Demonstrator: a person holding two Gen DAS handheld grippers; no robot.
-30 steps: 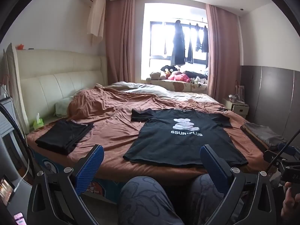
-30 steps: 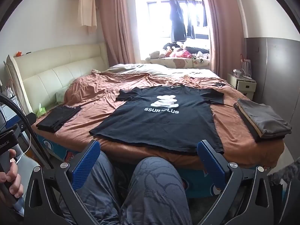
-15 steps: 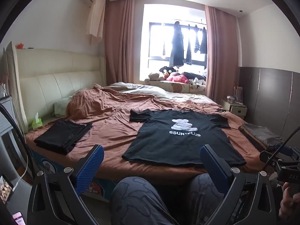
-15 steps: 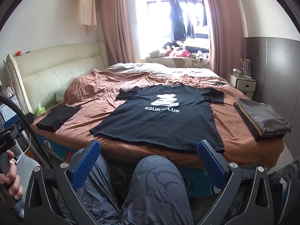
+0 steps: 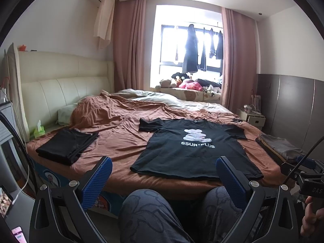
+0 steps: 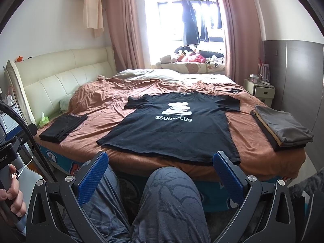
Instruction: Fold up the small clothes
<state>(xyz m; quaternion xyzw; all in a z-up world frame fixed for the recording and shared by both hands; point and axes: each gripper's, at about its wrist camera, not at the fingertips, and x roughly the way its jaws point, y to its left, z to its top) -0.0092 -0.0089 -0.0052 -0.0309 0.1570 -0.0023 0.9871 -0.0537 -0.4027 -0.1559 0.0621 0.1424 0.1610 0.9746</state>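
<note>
Here, lying flat and face up on the brown bedspread (image 5: 113,133): a black T-shirt (image 5: 194,147) with a white bear print, hem toward the near edge of the bed, sleeves spread. Sitting left of it, well apart, a folded black pile (image 5: 66,145); stacked at the right edge, a folded grey and dark pile (image 6: 281,129). Holding nothing, both tongs: left gripper (image 5: 164,174) hovering with fingers spread wide above patterned trousers (image 5: 154,216), right gripper (image 6: 160,168) likewise spread, neither touching the shirt. Showing only in the left view, a phone screen (image 5: 18,236) at the bottom corner; showing only in the right view, the whole grey pile and a hand (image 6: 12,194) gripping a handle.
</note>
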